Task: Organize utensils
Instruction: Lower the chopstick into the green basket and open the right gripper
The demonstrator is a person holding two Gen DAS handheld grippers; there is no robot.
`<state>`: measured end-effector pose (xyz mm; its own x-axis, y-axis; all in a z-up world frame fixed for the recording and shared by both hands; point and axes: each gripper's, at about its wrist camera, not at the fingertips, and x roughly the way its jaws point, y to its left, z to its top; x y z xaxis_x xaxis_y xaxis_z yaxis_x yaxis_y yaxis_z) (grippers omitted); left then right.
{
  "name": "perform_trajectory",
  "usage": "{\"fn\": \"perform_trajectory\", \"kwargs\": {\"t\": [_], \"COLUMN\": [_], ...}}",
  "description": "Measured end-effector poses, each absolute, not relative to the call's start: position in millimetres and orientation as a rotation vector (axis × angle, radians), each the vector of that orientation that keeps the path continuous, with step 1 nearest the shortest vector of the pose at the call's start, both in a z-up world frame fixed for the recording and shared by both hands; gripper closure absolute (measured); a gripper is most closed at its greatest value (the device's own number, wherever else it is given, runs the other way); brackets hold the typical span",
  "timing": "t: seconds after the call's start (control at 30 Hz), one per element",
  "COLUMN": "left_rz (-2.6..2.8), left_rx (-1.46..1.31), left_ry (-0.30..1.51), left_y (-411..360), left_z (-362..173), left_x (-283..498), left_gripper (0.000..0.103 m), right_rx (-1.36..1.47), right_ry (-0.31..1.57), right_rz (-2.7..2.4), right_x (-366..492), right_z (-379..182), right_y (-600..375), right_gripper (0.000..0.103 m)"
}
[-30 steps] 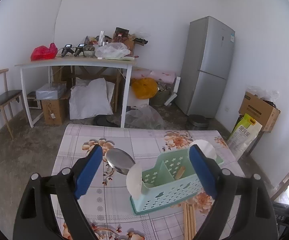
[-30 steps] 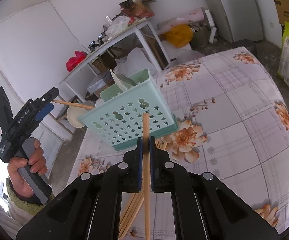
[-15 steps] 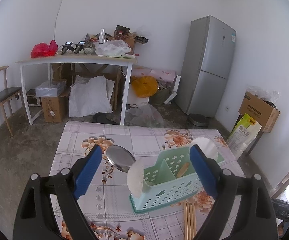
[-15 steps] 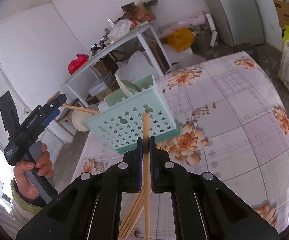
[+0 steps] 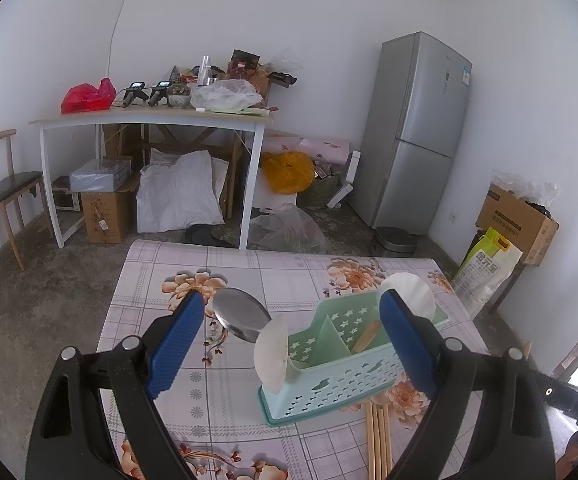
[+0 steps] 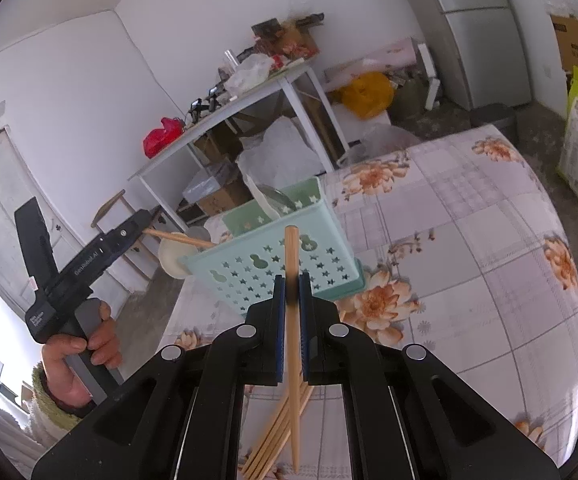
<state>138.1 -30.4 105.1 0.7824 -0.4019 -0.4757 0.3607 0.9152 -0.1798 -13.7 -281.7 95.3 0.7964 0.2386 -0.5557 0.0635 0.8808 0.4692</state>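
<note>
Wooden and thin, the chopstick (image 6: 292, 276) clamped between the pads of the right gripper (image 6: 291, 292) stands nearly upright, its upper end in front of the pale green basket (image 6: 273, 264) and its lower end hanging over the loose chopsticks (image 6: 277, 436) left on the surface (image 6: 489, 248). It looks light and stiff, and smooth enough to swivel or slide in a two-pad pinch; the hold sits above its middle, so the long lower part could swing as it is tipped toward a compartment. A grip nearer the middle would likely steady it.

The left gripper (image 5: 289, 344) stands wide apart and holds nothing. In its own view the blue pads frame the basket (image 5: 329, 376), which stands on the flowered surface (image 5: 161, 264) with a divider inside. A metal ladle bowl (image 5: 241, 314) and a white spoon (image 5: 271, 354) lean out at one end, another white spoon (image 5: 409, 292) shows behind the far end, and one chopstick tip (image 5: 367, 336) rests in a compartment. The basket looks like light plastic that may shift if knocked.

Handles of the ladle and spoons are hidden inside the basket. The lower ends of the loose chopsticks (image 5: 377, 440) are cut off at the frame edge, so their count is unclear. In the right view a hand (image 6: 81, 356) grips the left gripper's handle; its pads are not clearly seen there.
</note>
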Motion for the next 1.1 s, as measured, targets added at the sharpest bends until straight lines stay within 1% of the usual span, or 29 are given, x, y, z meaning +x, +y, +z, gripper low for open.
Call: {"fn": "perform_trajectory", "kwargs": {"t": [0.3, 0.5, 0.8, 0.9, 1.1], "left_rz": [-0.420, -0.426, -0.501, -0.538, -0.637], "left_rx": [-0.075, -0.078, -0.088, -0.082, -0.068], "left_ry": [0.532, 0.523, 0.475, 0.451, 0.414], "left_y": [-32.0, -32.0, -23.4, -21.7, -21.2], "left_z": [104.1, 101.7, 112.0, 115.9, 119.7], "left_x": [137.1, 133.0, 115.4, 107.2, 87.1], "left_gripper": [0.016, 0.016, 0.016, 0.014, 0.012], "right_rx": [0.437, 0.362, 0.355, 0.338, 0.295], "right_ry": [0.575, 0.503, 0.393, 0.339, 0.289], "right_rz": [0.120, 0.153, 0.283, 0.304, 0.313], "right_x": [-12.9, -2.6, 36.5, 50.2, 73.9], "right_z": [123.3, 158.4, 222.1, 243.7, 255.1], "right_y": [-277.7, -279.6, -289.1, -288.4, -279.9], "right_gripper": [0.098, 0.098, 0.098, 0.098, 0.098]}}
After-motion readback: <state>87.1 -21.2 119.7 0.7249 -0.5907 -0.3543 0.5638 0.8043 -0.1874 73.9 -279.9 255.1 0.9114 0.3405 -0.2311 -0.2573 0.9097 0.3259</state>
